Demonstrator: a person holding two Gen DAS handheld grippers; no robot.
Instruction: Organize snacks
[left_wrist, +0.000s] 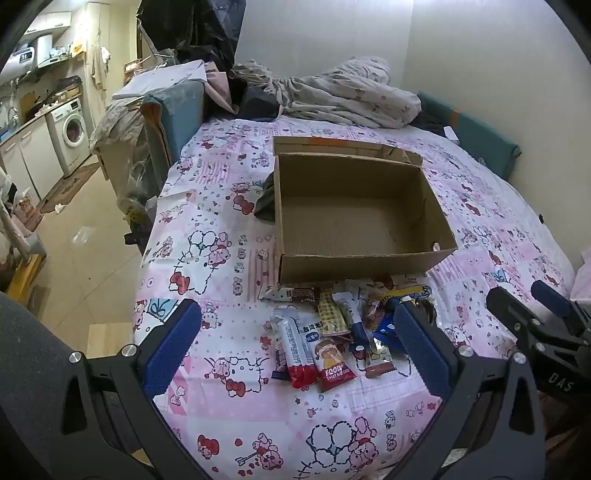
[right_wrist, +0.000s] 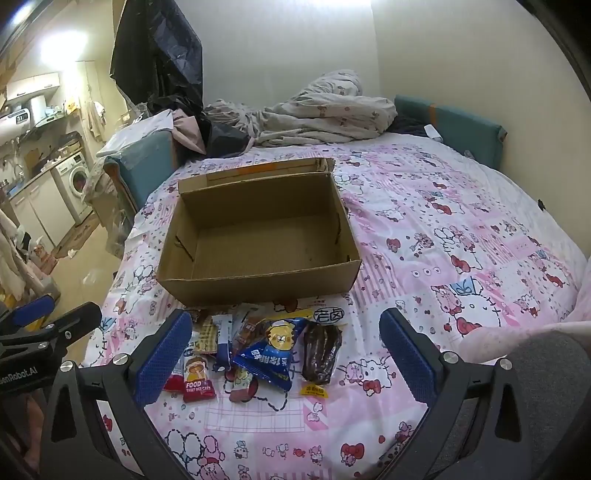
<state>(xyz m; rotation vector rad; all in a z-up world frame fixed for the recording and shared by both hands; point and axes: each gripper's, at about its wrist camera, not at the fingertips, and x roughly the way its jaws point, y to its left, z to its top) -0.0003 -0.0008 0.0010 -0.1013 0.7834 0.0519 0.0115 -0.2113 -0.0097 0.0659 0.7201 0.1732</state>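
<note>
An open, empty cardboard box (left_wrist: 351, 254) (right_wrist: 258, 284) sits on the pink cartoon-print bed sheet (left_wrist: 221, 236) (right_wrist: 443, 229). A pile of snack packets (left_wrist: 332, 332) (right_wrist: 258, 350) lies just in front of it: a red "FOOD" rice cake packet (left_wrist: 334, 363) (right_wrist: 197, 380), a blue triangular packet (right_wrist: 275, 354) and a dark brown packet (right_wrist: 321, 350). My left gripper (left_wrist: 295, 347) is open and empty, hovering over the pile. My right gripper (right_wrist: 284, 354) is open and empty, also over the pile; it shows at the right edge of the left wrist view (left_wrist: 532, 314).
A crumpled grey blanket (left_wrist: 351, 92) (right_wrist: 321, 110) and clothes lie at the bed's far end. A teal headboard cushion (left_wrist: 476, 133) (right_wrist: 465, 129) lines the wall. Left of the bed are a floor drop, a covered bin (left_wrist: 122, 147) and a washing machine (left_wrist: 72, 129).
</note>
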